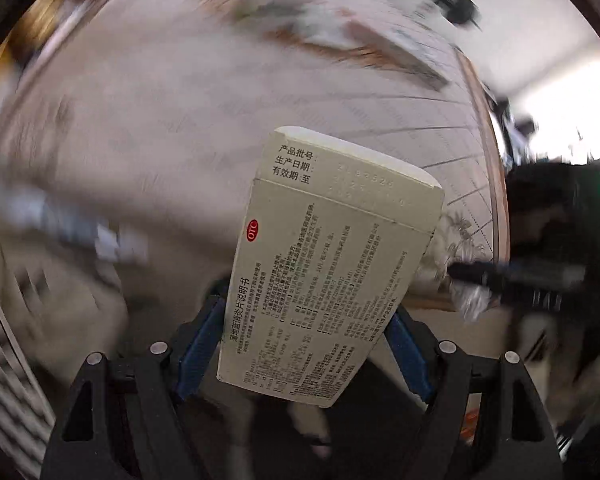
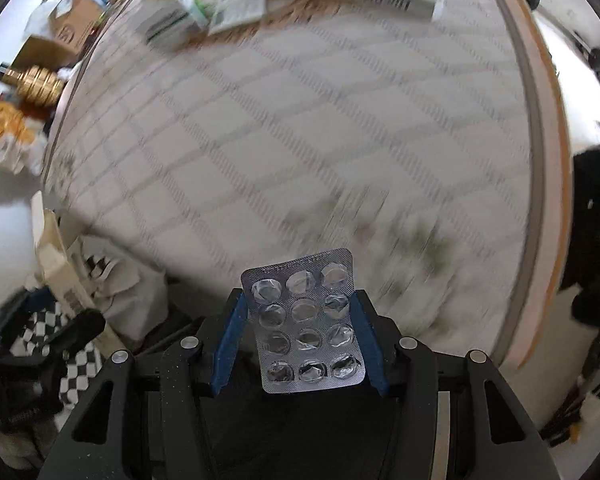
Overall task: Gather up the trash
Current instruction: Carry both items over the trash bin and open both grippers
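Observation:
In the left wrist view my left gripper (image 1: 306, 314) is shut on a cream medicine box (image 1: 328, 256) with printed text and a red OTC mark. Its blue pads (image 1: 202, 344) press on the box's two sides, and the box stands out tilted over the blurred tablecloth. In the right wrist view my right gripper (image 2: 300, 304) is shut on a silver blister pack (image 2: 308, 320) whose pockets look pushed out. The same pack (image 1: 472, 300) shows at the right of the left wrist view, and the cream box (image 2: 56, 264) at the left edge of the right wrist view.
A table with a checked pale cloth (image 2: 280, 132) lies below, with a wooden rim (image 2: 540, 160) on the right. Several boxes and packets (image 2: 220, 4) lie at its far end. Off the left edge are a brass object (image 2: 36, 84), a cardboard box (image 2: 72, 20) and black-and-white checked fabric (image 2: 76, 364).

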